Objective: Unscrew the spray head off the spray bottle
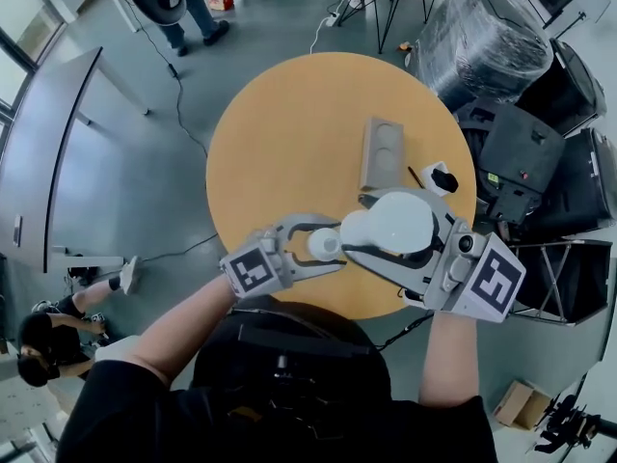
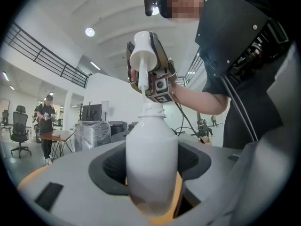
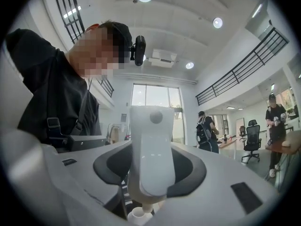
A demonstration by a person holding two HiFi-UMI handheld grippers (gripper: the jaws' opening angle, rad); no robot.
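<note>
Head view, round table (image 1: 280, 133) seen from above. At lower centre the left gripper (image 1: 323, 246) and right gripper (image 1: 371, 228) meet over the table's near edge.

Left gripper view: the jaws of the left gripper (image 2: 151, 166) are clamped on the white bottle (image 2: 151, 145), upright at centre frame. Above it the spray head (image 2: 142, 55) sits clear of the neck. Its dip tube (image 2: 142, 86) hangs down and apparently reaches into the opening.

Right gripper view: the right gripper (image 3: 150, 168) grips the spray head (image 3: 151, 149) at centre. The bottle neck (image 3: 139, 215) shows at the bottom edge.
</note>
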